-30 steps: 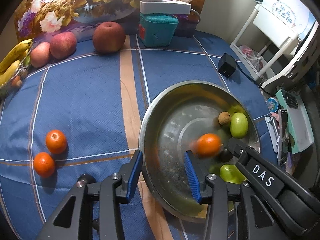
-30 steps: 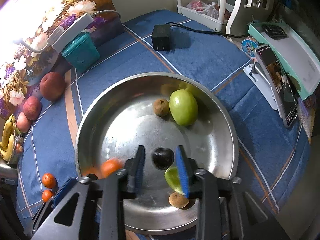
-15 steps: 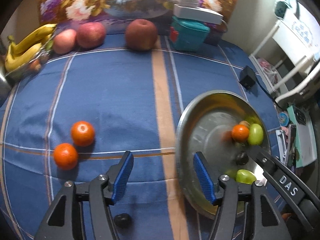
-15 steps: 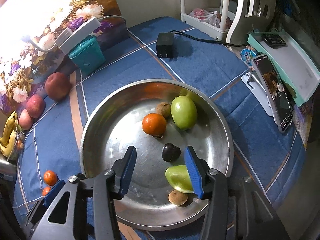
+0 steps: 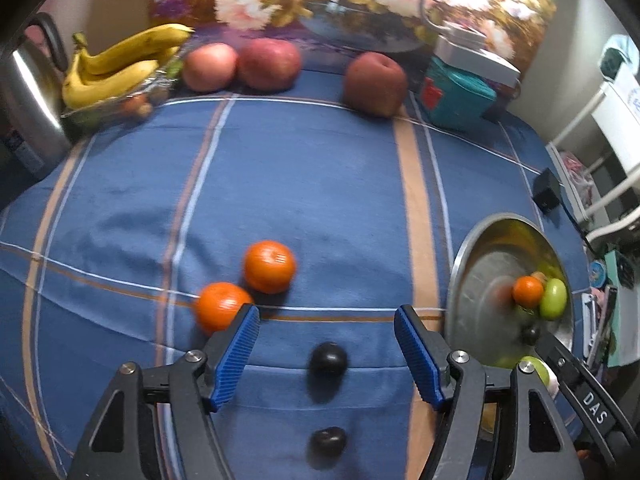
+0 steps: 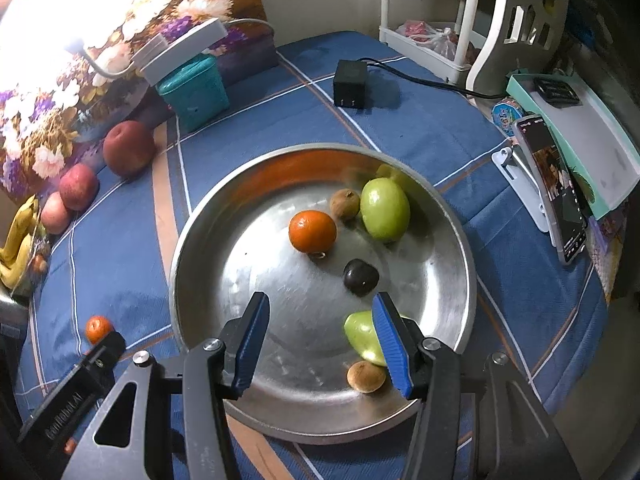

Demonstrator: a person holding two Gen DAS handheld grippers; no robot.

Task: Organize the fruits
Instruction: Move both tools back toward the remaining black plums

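Note:
My left gripper [image 5: 326,314] hangs over the blue cloth with its jaws opening and nothing pressed between them. A dark plum [image 5: 328,360] lies on the cloth between its fingers, and a second plum [image 5: 328,442] lies nearer. Two tangerines [image 5: 270,266] [image 5: 222,306] sit by the left fingertip. My right gripper [image 6: 320,300] stands open over the steel bowl [image 6: 188,240], holding nothing. The bowl holds a tangerine [image 6: 312,231], a dark plum [image 6: 361,277], two green fruits [image 6: 385,208] [image 6: 362,336] and two small brown fruits [image 6: 345,204] [image 6: 366,376].
Three red apples [image 5: 374,80] and bananas [image 5: 120,64] line the back edge, with a kettle [image 5: 28,92] at far left. A teal box [image 6: 194,92], a black charger [image 6: 351,82], a propped phone [image 6: 554,188] and a white rack [image 6: 424,44] lie behind and right of the bowl.
My left gripper has swung left from the bowl to the cloth, jaws widening. The tangerine rolled across the bowl and stopped by the green fruit. My right jaws have opened.

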